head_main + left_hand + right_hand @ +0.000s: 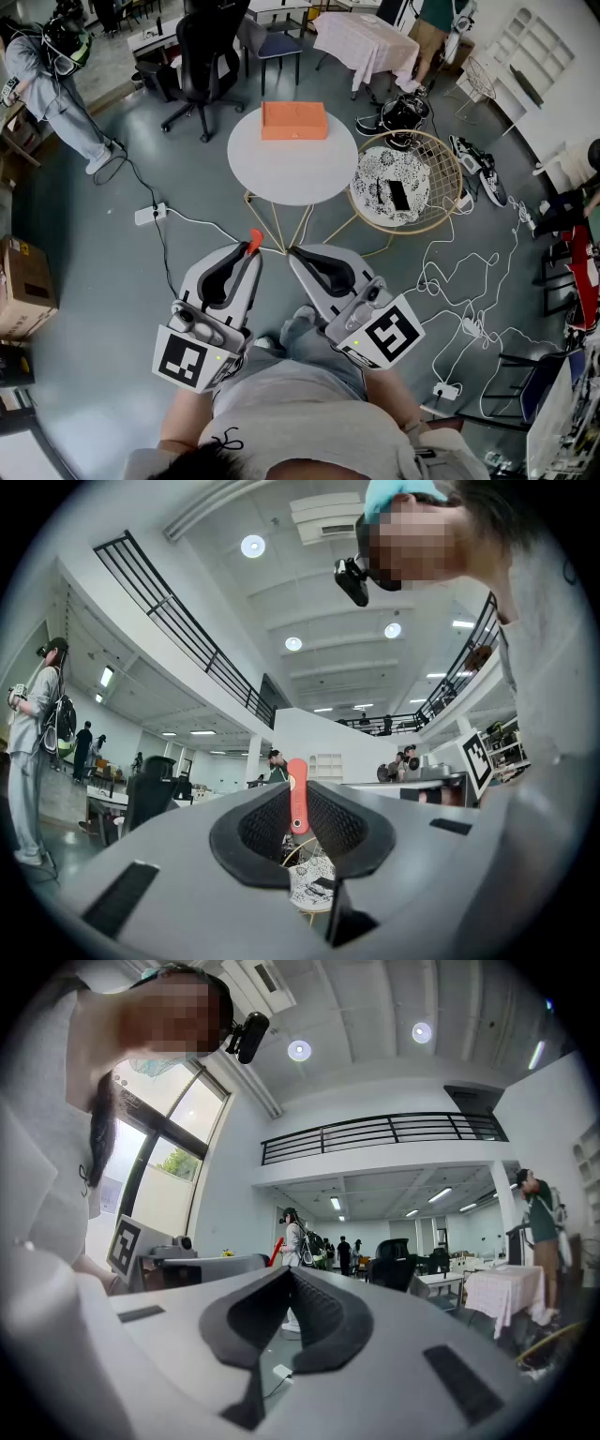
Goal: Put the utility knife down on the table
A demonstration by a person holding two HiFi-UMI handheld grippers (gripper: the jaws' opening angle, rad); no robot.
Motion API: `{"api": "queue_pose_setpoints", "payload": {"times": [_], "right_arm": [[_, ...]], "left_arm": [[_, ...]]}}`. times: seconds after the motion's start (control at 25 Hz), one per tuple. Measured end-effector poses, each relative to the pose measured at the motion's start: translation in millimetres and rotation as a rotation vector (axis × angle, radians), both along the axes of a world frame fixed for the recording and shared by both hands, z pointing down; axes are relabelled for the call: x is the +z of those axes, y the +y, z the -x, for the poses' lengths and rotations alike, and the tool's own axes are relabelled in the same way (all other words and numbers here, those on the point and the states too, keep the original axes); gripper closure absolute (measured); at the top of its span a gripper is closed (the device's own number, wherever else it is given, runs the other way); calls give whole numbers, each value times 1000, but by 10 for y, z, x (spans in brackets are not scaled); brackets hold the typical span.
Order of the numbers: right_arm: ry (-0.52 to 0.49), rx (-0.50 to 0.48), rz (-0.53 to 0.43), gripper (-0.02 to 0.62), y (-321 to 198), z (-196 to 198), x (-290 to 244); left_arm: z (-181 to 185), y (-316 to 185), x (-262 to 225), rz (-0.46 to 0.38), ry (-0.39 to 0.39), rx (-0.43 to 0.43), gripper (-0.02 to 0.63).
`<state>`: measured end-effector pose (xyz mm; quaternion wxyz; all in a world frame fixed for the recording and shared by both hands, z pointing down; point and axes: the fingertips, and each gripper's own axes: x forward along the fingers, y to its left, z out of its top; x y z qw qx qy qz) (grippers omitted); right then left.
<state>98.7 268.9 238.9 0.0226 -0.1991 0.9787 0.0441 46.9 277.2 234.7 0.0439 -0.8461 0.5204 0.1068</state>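
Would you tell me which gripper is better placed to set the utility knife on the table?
Left. The left gripper is shut on the orange utility knife, while the right gripper is shut with nothing in it. Both hang short of the white table.

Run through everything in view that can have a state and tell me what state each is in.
Left hand-held gripper: shut on the orange utility knife.
Orange utility knife: gripped, not yet on the round white table.
Right hand-held gripper: shut, empty.
Flat orange box: closed, lying on that table.
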Motion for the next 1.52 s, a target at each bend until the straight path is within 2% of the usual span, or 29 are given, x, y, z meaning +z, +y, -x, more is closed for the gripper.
{"api": "queue_pose_setpoints", "payload": {"times": [0.48, 0.8, 1.2, 1.52], "right_arm": [[5, 5, -11, 586, 41, 143, -26], [-43, 38, 19, 586, -209, 72, -22], [-46, -34, -1, 586, -1109, 92, 2], [-47, -148, 0, 586, -2022, 126, -102]], "left_arm": [[97, 18, -19, -9, -1, 19, 548], [148, -215, 37, 6, 4, 10, 548], [221, -1098, 91, 4, -10, -86, 548], [185, -1960, 7, 2, 2, -182, 548]]}}
